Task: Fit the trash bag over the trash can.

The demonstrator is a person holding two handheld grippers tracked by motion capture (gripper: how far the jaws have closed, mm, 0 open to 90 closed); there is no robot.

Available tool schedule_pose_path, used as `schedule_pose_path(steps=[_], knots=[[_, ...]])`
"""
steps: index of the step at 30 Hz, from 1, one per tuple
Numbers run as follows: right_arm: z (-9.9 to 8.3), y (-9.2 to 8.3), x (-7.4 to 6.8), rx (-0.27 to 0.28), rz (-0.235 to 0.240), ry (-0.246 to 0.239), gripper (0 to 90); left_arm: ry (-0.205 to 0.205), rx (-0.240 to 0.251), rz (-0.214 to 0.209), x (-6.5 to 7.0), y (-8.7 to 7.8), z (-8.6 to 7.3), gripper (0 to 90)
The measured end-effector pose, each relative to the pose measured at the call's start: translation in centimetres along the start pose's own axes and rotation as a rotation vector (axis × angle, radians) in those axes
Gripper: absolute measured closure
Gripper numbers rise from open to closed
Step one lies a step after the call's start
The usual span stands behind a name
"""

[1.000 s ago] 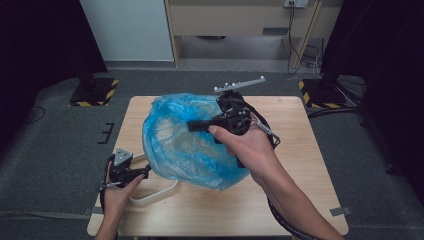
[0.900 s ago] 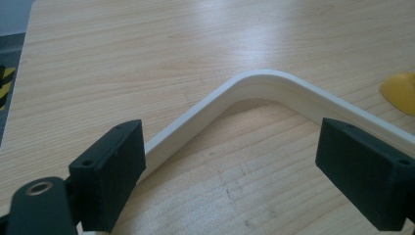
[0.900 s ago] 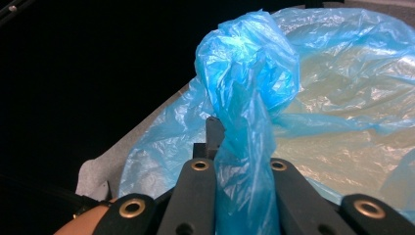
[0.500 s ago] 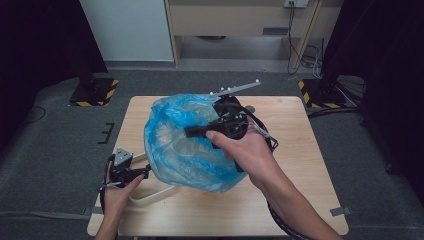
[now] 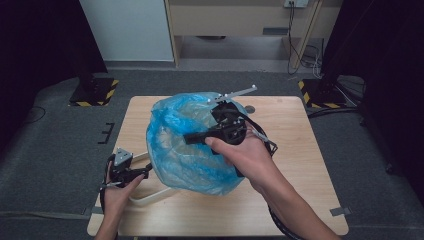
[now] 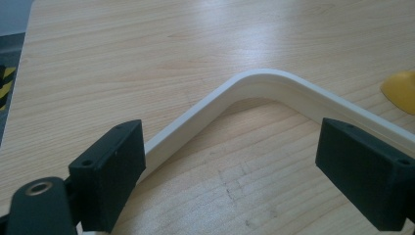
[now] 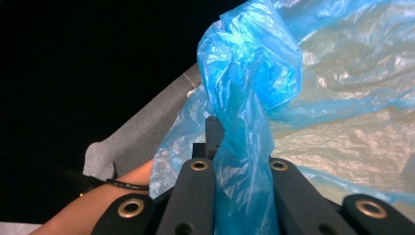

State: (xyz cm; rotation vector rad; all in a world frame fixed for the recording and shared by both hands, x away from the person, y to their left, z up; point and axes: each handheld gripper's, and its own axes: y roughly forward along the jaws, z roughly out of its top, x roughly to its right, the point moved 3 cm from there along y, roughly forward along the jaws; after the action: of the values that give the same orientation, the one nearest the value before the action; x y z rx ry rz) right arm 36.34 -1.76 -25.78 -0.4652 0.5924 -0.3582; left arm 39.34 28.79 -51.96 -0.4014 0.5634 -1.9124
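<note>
Two grippers in play. Right gripper point(image 5: 192, 138) is clamped on a bunched fold of the big crinkly translucent blue plastic bag point(image 5: 187, 145); in the right gripper view the film point(image 7: 249, 147) is pinched tight between the black jaws. Compared with a second ago, the right hand point(image 5: 245, 155) has carried the gripper a bit toward the near side of the light wooden table point(image 5: 300, 165), and its grey plate, which lay level behind the bag, now tilts up over the bag top. Bag looks drawn up taller and narrower. Judgement: the bag is being lifted and pulled open or off the white plastic tub rim point(image 6: 259, 85) that pokes out under its near-left edge, step only partly done, since most of the bag still sits on the table middle.

Left gripper point(image 5: 145, 171) hasn't shifted: jaws spread wide apart, nothing between the pads, hovering low by the curved white rim corner at the near-left of the table. Left hand point(image 5: 117, 192) grips it from below, forearm coming in from the bottom edge. Right forearm crosses diagonally from bottom right, wrist rolled so the gripper points left, roughly level. Yellow patch point(image 6: 401, 90) at the edge of the left gripper view, can't tell what it is.
</note>
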Motion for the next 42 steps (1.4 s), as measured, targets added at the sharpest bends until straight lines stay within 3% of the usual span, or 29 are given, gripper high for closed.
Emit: schedule_pose_path(steps=[21,42], knots=[[-0.6,0.9,0.2,-0.054,-0.014,0.003,84.7,0.001,-0.001,-0.001,0.0,0.0,0.0,10.6],[-0.7,1.3,1.5,-0.082,-0.004,0.078,80.1,0.001,-0.001,-0.003,0.0,0.0,0.0,10.7]])
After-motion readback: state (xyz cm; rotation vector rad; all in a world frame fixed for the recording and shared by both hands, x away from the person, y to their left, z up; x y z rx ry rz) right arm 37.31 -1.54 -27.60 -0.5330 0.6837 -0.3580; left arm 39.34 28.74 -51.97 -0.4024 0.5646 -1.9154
